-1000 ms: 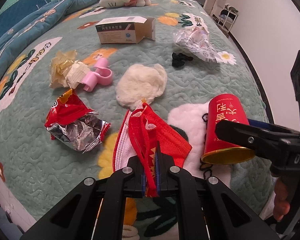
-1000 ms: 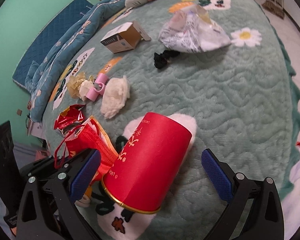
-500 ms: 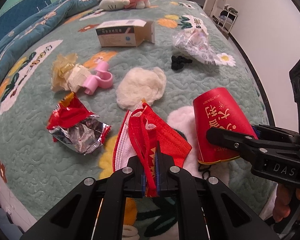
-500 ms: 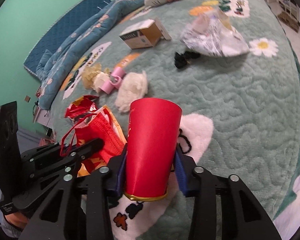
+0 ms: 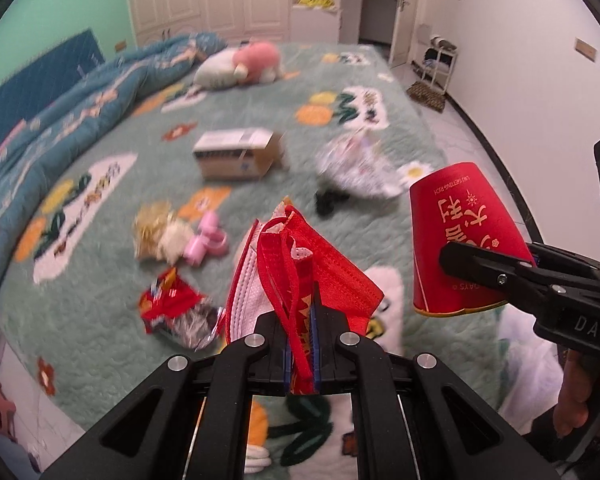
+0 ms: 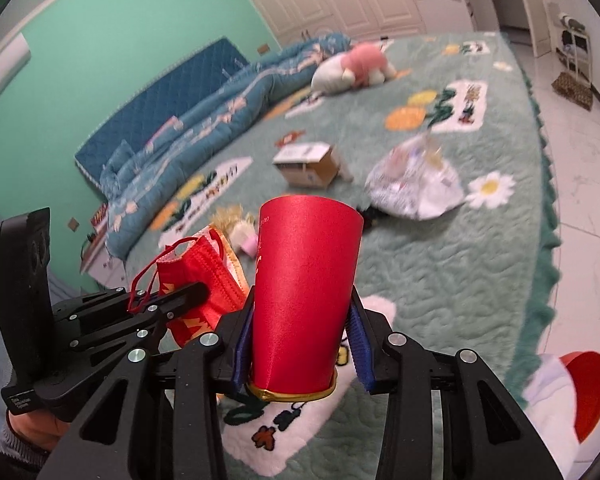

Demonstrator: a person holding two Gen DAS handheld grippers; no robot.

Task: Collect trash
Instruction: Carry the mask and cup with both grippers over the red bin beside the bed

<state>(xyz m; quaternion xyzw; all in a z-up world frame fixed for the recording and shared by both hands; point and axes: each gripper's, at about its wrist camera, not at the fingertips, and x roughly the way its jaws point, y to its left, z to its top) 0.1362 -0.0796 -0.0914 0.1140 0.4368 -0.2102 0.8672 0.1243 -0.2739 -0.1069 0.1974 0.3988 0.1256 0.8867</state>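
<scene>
**Both tools loaded above the bed**

Right tool (image 6: 302,354) clenched on the red paper cup (image 6: 304,296), blue pads pressed against its sides near the gold-rimmed mouth. Held inverted: closed base pointing up and away from the tool, mouth toward the tool body, long axis running along the fingers. Seen from the left wrist view as a side-on cone (image 5: 460,240), tilted, base toward the far end of the bed, with the right tool (image 5: 488,268) gripping its lower half; gold lettering visible on the side there, hidden in the right wrist view.

Left tool (image 5: 302,344) clenched on the red face mask (image 5: 300,272), folded lengthwise and standing up out of the pinched fingers, ear loop hanging down over the pads. Same mask (image 6: 204,276) seen from the right wrist view, sticking up just left of the cup, with the left tool (image 6: 188,292) beneath it.

Lying on the green quilted bed (image 5: 100,300), well apart from both tools: red-and-silver snack wrapper (image 5: 172,312), pink clip (image 5: 206,240), cardboard box (image 5: 238,154), crumpled white printed bag (image 5: 356,166), pink-and-white plush toy (image 5: 240,66).

Only in the right wrist view: red-and-white object (image 6: 576,388) at the lower right edge, too blurred to identify.
</scene>
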